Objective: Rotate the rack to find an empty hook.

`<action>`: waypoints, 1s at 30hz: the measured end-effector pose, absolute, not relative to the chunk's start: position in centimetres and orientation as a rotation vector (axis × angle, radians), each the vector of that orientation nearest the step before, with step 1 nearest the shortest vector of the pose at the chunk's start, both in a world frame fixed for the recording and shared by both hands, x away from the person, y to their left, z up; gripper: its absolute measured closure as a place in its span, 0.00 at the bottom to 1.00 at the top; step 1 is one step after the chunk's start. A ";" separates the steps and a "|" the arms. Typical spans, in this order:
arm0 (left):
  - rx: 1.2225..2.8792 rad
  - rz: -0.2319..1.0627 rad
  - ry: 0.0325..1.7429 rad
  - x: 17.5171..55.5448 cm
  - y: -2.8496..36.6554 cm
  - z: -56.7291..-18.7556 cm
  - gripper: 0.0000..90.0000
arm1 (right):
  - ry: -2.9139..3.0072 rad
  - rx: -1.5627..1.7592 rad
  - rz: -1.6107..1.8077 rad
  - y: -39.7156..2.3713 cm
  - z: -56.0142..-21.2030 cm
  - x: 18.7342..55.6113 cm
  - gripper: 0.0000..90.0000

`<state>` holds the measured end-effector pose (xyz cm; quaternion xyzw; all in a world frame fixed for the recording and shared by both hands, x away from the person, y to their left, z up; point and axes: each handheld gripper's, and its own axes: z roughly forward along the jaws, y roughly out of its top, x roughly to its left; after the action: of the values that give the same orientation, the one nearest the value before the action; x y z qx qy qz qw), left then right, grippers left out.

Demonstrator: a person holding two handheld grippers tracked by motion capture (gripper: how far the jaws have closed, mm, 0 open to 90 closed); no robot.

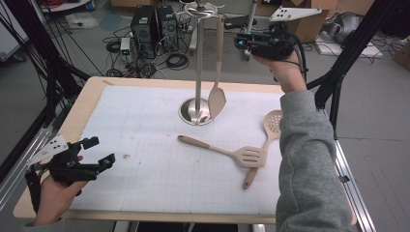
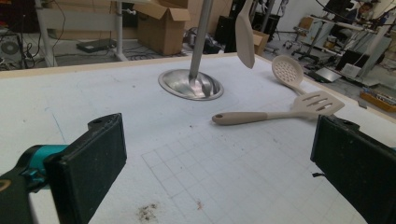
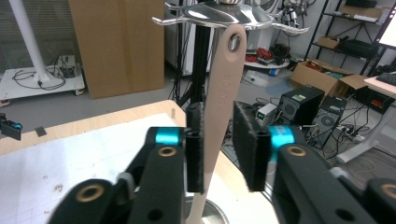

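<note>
Right gripper (image 3: pixel 218 149) jaws close around hanging spatula (image 1: pixel 218 72) handle, left pad touching, right pad just apart; spatula vertical on far rack (image 1: pixel 198 63), blade down; left gripper (image 1: pixel 99 152) spread.

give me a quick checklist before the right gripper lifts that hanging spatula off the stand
1. Right gripper around the handle of the beige silicone spatula: ok, the handle runs between the black jaws.
2. Firm grip: cannot tell; one pad lies on the handle, the other shows a slight gap.
3. Handle hole still on a hook of the shiny steel utensil stand: ok, it hangs from the top ring, so it must be lifted clear.
4. Blade free: ok, it hangs just above the stand's round base.
5. Landing space: ok, open white mat in front; the beige slotted turner and beige perforated spoon lie to the right.
6. Left gripper out of the way: ok, open, near the table's front left.
</note>
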<state>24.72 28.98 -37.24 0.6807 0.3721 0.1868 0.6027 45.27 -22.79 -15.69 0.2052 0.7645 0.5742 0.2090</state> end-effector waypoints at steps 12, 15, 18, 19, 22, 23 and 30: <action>1.568 0.430 0.872 24.7 29.5 -37.4 0.04 | 2.138 0.550 1.603 -21.5 -14.0 46.2 0.99; 1.564 0.430 0.873 24.7 29.6 -37.4 0.04 | 2.136 0.541 1.593 -20.8 -13.6 46.6 0.99; 1.557 0.432 0.878 24.6 29.8 -37.3 0.04 | 2.120 0.549 1.592 -20.4 -13.4 47.0 1.00; 1.555 0.433 0.881 24.5 29.9 -37.4 0.04 | 2.116 0.565 1.581 -20.3 -13.5 47.3 1.00; 1.553 0.433 0.885 24.4 30.1 -37.5 0.04 | 2.113 0.575 1.575 -20.3 -13.4 47.5 1.00; 1.553 0.433 0.891 24.3 30.2 -37.5 0.04 | 2.104 0.580 1.580 -20.3 -13.3 47.6 1.00; 1.545 0.439 0.891 24.0 30.5 -37.4 0.04 | 2.101 0.580 1.566 -19.8 -12.7 47.8 1.00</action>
<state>24.03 30.47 -37.41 0.6685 0.3855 0.1899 0.6070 47.83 -19.80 -12.67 0.2106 0.7624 0.5683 0.2268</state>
